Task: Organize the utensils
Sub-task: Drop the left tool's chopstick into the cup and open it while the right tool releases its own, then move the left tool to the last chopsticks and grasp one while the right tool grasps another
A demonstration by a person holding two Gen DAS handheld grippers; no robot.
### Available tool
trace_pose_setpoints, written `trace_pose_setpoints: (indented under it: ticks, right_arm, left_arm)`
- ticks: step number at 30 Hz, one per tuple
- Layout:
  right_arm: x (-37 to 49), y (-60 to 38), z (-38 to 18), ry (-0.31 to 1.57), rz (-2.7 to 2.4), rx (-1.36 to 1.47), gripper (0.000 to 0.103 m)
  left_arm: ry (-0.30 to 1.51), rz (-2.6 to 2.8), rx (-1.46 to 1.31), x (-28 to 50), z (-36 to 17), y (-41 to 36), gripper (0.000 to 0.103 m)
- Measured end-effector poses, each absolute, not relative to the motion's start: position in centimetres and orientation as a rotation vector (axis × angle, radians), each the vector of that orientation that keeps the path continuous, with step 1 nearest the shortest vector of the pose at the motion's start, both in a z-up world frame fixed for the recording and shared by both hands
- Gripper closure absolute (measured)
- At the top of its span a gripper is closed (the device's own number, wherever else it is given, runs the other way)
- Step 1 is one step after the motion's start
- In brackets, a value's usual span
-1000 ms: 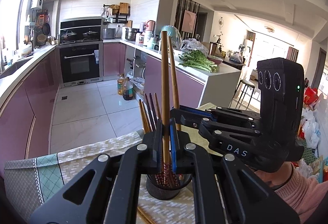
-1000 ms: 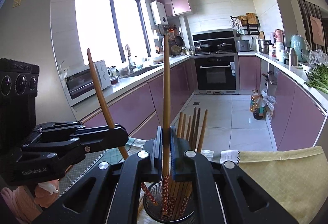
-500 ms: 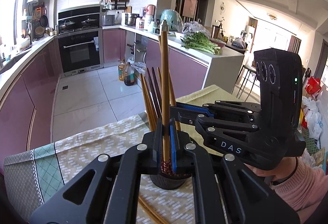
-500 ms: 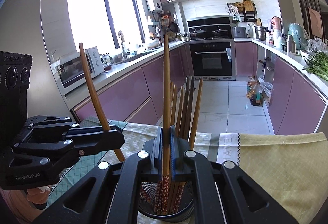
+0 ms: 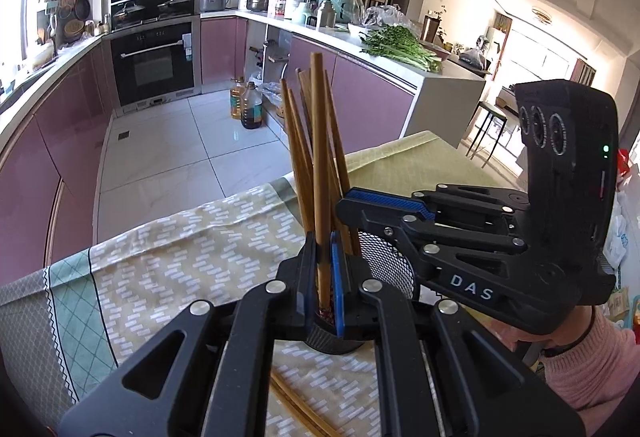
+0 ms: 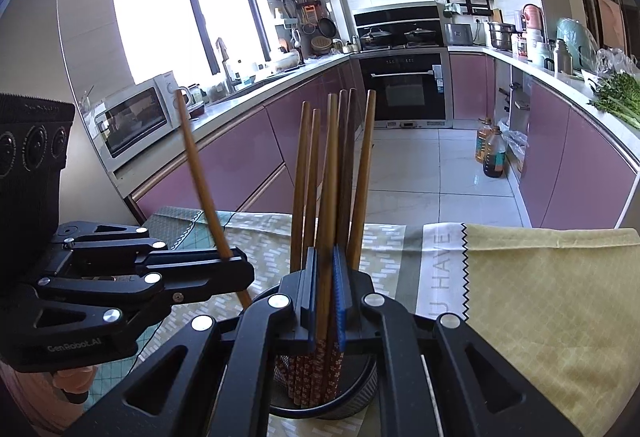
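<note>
A black mesh holder stands on the table with several wooden chopsticks upright in it. My left gripper is shut on one chopstick, its patterned lower end down inside the holder. My right gripper is shut on another chopstick, also reaching into the holder. In the left wrist view the right gripper comes in from the right over the holder's rim. The left gripper shows at the left of the right wrist view, its chopstick slanting up.
A patterned tablecloth covers the table; a yellow cloth lies on its right part. Two loose chopsticks lie on the cloth near my left gripper. A pink sleeve is at lower right. Beyond the table edge are kitchen floor and purple cabinets.
Both grippers have sunk toward the holder, each carrying its chopstick down so the lower ends now sit inside it. The views tilted downward and the holder looms larger.
</note>
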State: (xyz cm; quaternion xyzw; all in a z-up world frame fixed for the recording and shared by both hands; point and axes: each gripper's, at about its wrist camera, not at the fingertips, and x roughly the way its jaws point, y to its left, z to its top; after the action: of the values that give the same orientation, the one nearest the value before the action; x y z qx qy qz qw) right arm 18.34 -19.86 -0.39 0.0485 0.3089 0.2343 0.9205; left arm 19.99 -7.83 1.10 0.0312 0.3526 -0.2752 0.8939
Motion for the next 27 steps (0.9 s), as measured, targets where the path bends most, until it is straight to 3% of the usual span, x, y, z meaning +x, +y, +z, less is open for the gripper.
trace_pose_setpoints:
  ticks: [2, 7, 10, 13, 15, 19, 23, 27]
  right_arm:
    - [18.3, -20.0, -0.4, 0.633, 0.478, 0.108, 0.095]
    - [17.3, -20.2, -0.1, 0.616, 0.497, 0.116, 0.089]
    - [16.1, -20.5, 0.3, 0.593, 0.525, 0.114, 0.082]
    - [14.3, -20.2, 0.9, 0.567, 0.575, 0.105, 0.074]
    - [12.9, -19.7, 0.9, 0.565, 0.623, 0.082, 0.062]
    - [10.7, -17.7, -0.8, 0.629, 0.710, 0.026, 0.058]
    - [9.8, -15.3, -4.0, 0.729, 0.735, -0.037, 0.058]
    - [9.5, -13.5, -6.9, 0.816, 0.723, -0.073, 0.058]
  left_arm:
    - [0.734, -0.562, 0.053, 20.1, 0.8, -7.7, 0.085]
    - [0.698, -0.530, 0.040, 18.8, 0.6, -7.0, 0.070]
    - [0.655, -0.515, 0.022, 17.5, 0.9, -5.8, 0.067]
    - [0.593, -0.471, 0.011, 15.5, 1.0, -4.0, 0.050]
    - [0.560, -0.440, 0.006, 14.1, 1.0, -2.8, 0.046]
    - [0.519, -0.365, 0.022, 11.6, 0.4, -0.8, 0.026]
    - [0.531, -0.298, 0.021, 10.0, -0.9, 0.5, 0.017]
    - [0.574, -0.260, 0.029, 9.3, -2.9, 1.3, 0.017]
